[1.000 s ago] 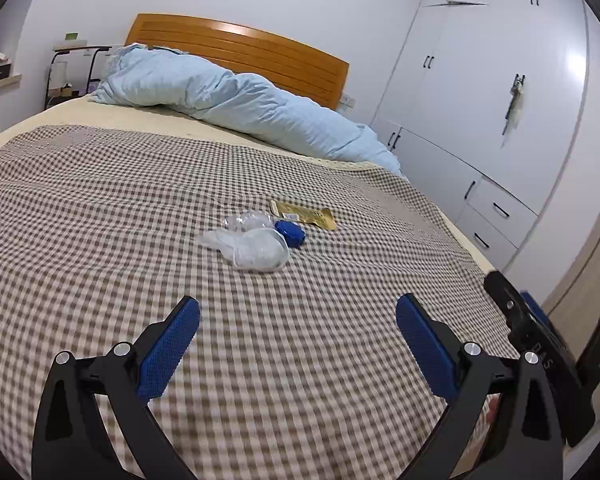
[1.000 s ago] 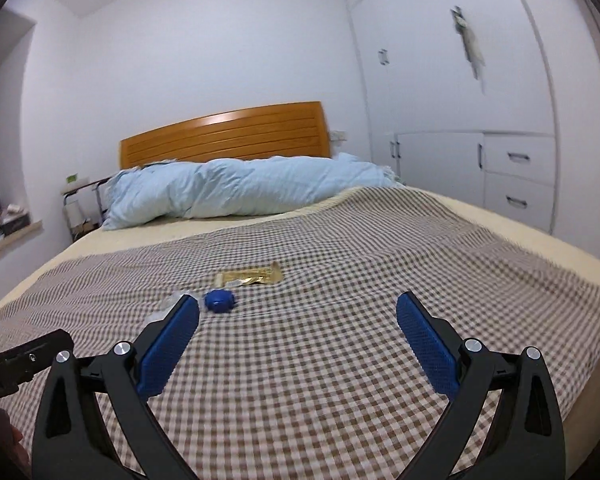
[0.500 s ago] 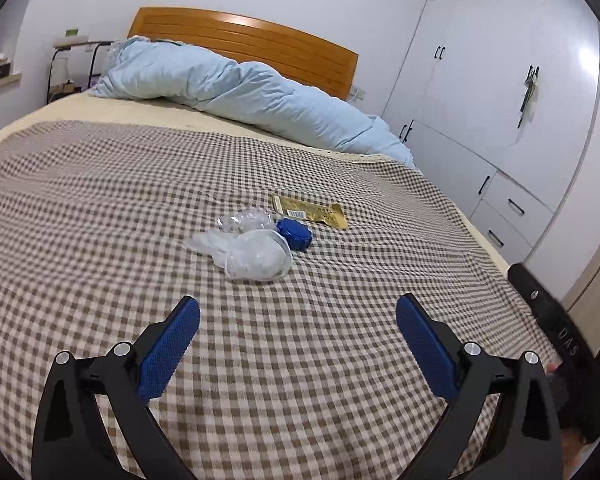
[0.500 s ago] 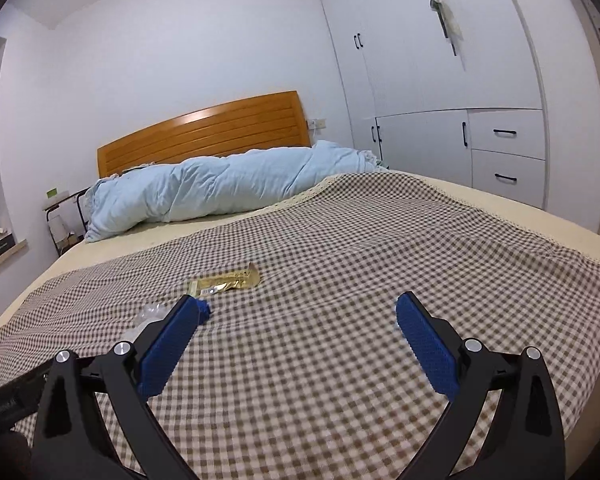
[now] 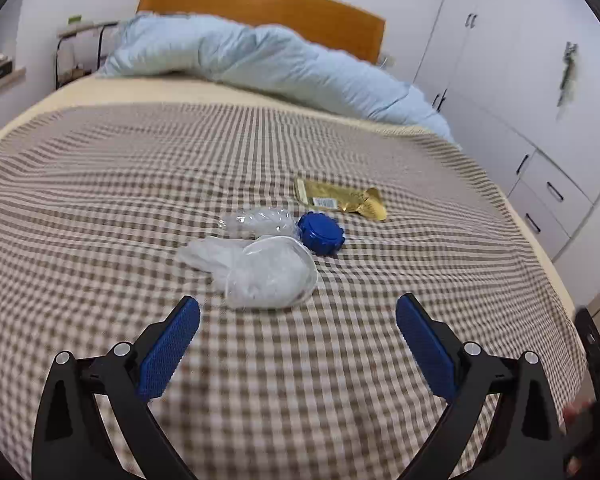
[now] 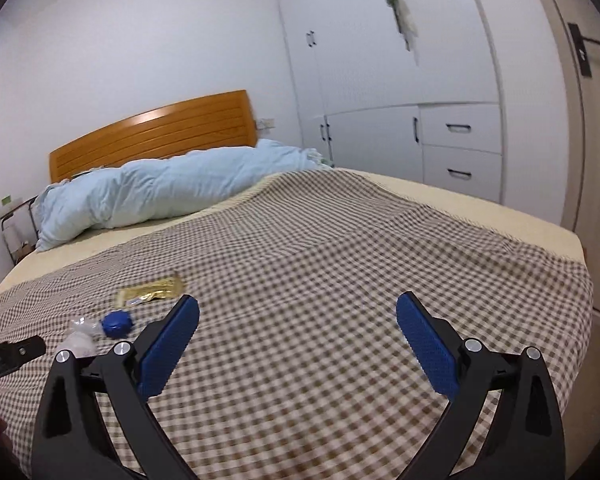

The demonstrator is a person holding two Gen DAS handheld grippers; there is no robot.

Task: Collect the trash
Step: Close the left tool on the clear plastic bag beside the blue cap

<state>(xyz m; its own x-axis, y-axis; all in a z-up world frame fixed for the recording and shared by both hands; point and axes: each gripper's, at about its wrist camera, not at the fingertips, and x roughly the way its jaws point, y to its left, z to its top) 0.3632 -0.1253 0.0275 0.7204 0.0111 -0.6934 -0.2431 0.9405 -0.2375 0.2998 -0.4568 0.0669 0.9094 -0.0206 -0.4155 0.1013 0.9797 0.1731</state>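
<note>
The right gripper (image 6: pixel 298 340) hangs wide open over the checked bedspread (image 6: pixel 340 248). Toward the bedspread's left edge lie a gold wrapper (image 6: pixel 150 292), a blue cap (image 6: pixel 117 323) and crumpled clear plastic (image 6: pixel 80 336), close together.

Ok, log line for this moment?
left gripper: open, near clear plastic bag | right gripper: open, empty | blue cap, gold wrapper: on bed
</note>
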